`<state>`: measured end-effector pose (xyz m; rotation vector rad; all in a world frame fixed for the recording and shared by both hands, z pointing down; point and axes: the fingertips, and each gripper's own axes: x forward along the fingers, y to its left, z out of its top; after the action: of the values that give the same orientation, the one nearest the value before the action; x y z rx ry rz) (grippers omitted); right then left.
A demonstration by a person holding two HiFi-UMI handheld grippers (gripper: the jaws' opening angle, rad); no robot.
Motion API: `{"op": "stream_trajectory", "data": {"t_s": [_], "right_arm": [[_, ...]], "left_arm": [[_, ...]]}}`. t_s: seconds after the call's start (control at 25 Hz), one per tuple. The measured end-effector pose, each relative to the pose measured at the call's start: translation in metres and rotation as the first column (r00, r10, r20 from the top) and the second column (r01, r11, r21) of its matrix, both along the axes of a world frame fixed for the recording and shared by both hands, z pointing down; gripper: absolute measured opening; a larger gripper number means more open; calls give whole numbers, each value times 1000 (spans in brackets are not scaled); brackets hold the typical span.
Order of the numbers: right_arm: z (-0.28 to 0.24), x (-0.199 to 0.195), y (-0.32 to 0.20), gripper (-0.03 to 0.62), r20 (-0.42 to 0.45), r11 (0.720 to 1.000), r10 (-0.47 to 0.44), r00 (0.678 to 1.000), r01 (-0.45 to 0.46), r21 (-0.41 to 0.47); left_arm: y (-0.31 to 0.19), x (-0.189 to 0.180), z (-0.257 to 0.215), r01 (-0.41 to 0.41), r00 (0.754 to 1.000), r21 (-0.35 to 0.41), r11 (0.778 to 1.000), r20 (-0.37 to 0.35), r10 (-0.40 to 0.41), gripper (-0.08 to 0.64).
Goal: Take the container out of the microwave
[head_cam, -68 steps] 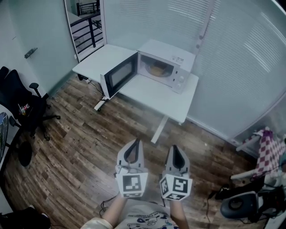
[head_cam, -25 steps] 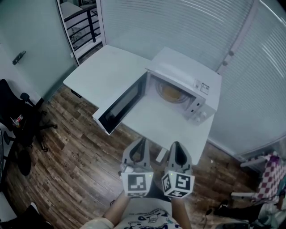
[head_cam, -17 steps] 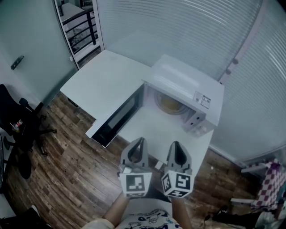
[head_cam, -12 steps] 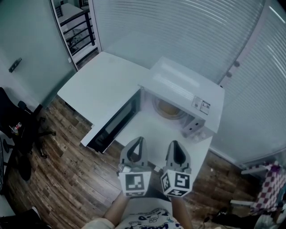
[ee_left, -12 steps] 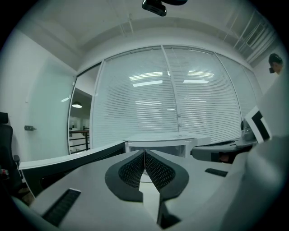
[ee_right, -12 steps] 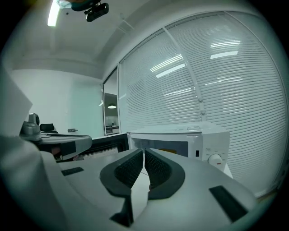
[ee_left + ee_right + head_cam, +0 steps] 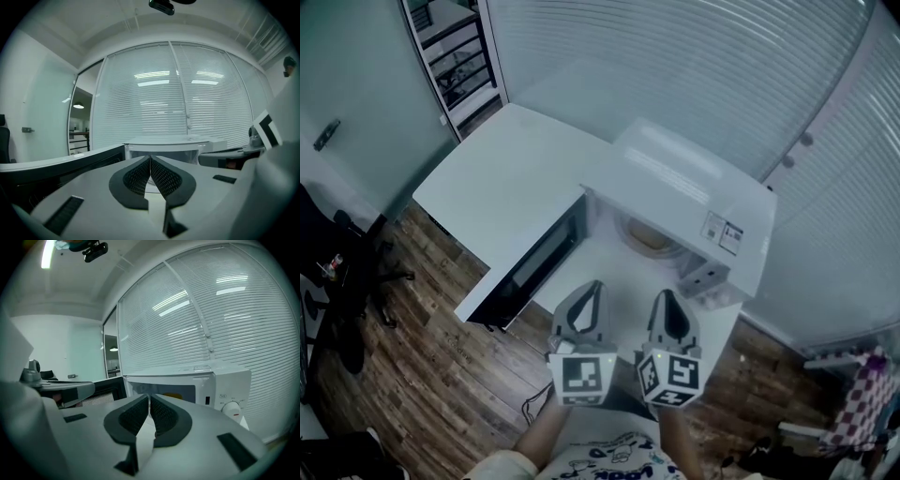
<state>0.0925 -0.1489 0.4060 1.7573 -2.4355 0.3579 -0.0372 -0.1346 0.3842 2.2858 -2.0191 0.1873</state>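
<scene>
Two grey hand-held tools sit side by side at lower centre of the head view: left tool [image 7: 592,286] and right tool [image 7: 662,296], each clenched with nothing between its jaws. White box microwave [image 7: 694,187] stands on white rectangular desk [image 7: 506,178], its dark-windowed door [image 7: 530,267] open toward the left. Yellowish round container [image 7: 652,238] lies inside the cavity at frame centre, apart from both tools.

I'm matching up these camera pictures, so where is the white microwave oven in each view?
Head view: white microwave oven, centre right, door open.
Left gripper view: microwave, dead centre, mid-height.
Right gripper view: microwave, right of centre, dial visible.
Shared landmark: white slatted blinds behind it.
</scene>
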Motion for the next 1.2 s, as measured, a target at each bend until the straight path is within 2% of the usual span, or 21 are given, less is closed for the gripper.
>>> {"op": "stream_trajectory", "data": {"t_s": [0.32,0.64,1.2], "right_arm": [[14,4,-20,26,19,999,22,1000,-21,-43],[25,4,-44,26,8,995,80,997,-79,-69],[53,7,-84,26,11,970,187,982,-183,-160]], "left_arm": [[-22,-2,14,-6,1000,-40,999,-2,6,44],[-52,1,27,-73,997,-78,994,4,73,44],[-105,3,59,-165,986,-177,970,-39,160,44]]}}
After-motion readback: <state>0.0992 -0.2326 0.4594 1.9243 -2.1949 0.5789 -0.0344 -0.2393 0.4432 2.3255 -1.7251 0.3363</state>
